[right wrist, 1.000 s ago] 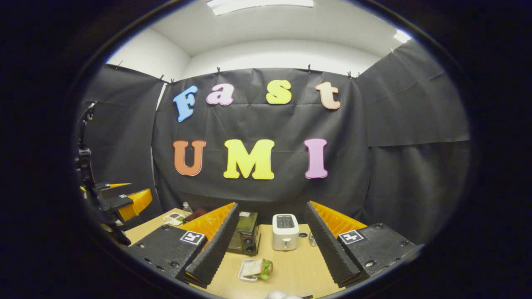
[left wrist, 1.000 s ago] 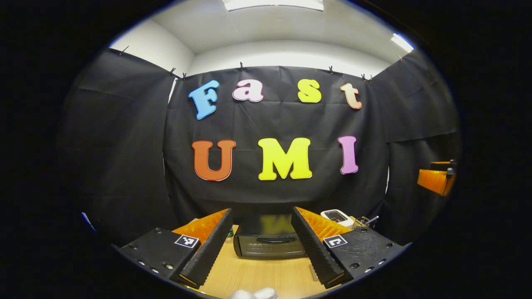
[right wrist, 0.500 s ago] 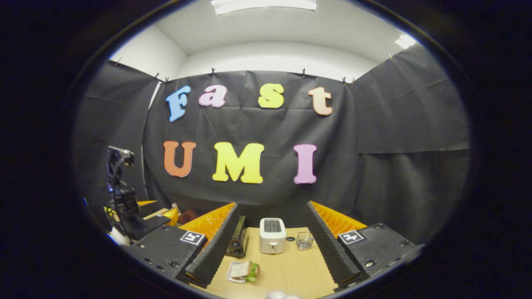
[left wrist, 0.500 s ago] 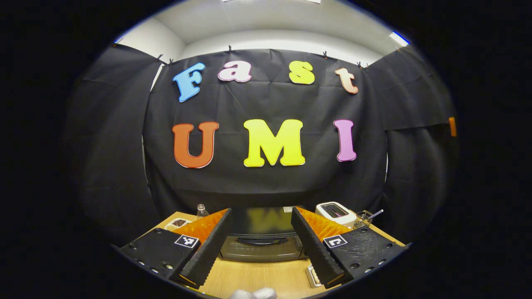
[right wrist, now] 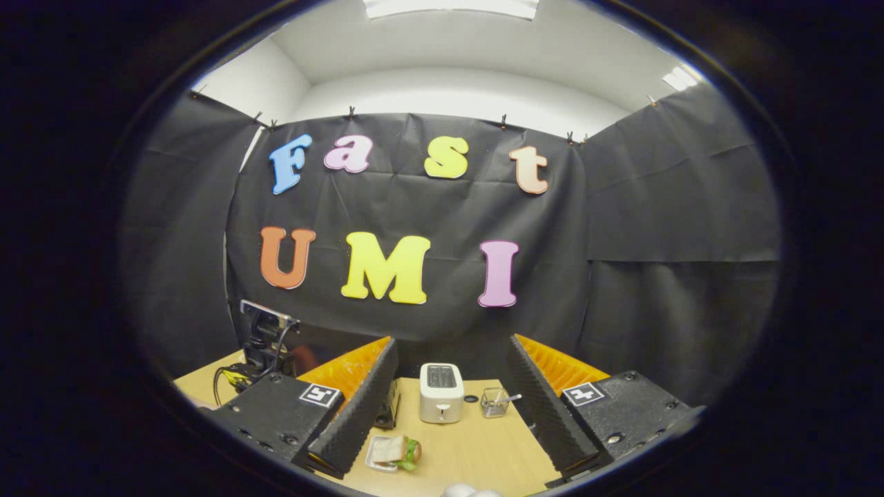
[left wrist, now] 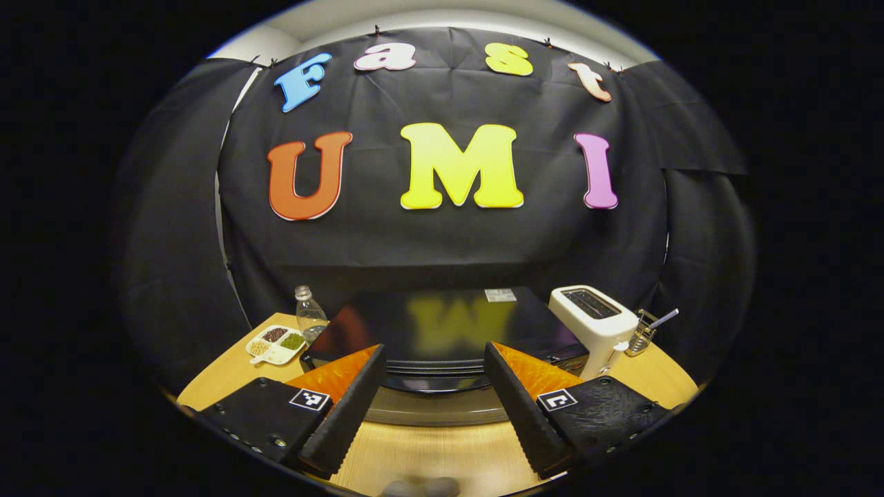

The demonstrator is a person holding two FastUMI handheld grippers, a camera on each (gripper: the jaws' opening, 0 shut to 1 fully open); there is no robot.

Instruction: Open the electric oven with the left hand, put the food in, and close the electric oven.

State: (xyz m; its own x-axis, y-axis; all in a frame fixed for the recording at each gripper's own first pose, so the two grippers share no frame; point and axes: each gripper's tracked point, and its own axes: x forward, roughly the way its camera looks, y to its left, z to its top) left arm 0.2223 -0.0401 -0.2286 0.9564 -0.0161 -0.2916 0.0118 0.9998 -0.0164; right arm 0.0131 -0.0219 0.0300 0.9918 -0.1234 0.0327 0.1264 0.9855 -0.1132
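While both tools hang over the worktop, this is how things sit:

left tool [left wrist: 431, 376]: fingers spread wide, released, nothing between them; hovers at the top front edge of the electric oven.
electric oven [left wrist: 442, 324]: black, glossy top, straight ahead of the left tool and just under its fingertips; door edge and handle show as a dark curved band between the two fingers; door looks shut. In the right gripper view the oven [right wrist: 388, 407] peeks out just behind the right tool's left finger.
right tool [right wrist: 449, 397]: fingers wide apart, released, holding nothing; raised above the worktop.
food [right wrist: 395, 451]: sandwich with green leaf on a small white tray, on the worktop between the right tool's fingers, nearer the left one, not touched.
toaster [left wrist: 592, 324]: white, to the right of the left tool, just beside the oven; ahead of the right tool, centre.
wire holder [left wrist: 644, 333]: right of the toaster, something thin sticking out.
bottle [left wrist: 310, 316]: clear, ahead-left of the left tool, beside the oven's left corner.
snack dish [left wrist: 277, 343]: white, divided, just left of the bottle.
worktop [left wrist: 442, 459]: light wood.
other unit in the right gripper view: left tool's body [right wrist: 259, 352] far left, cables on it.
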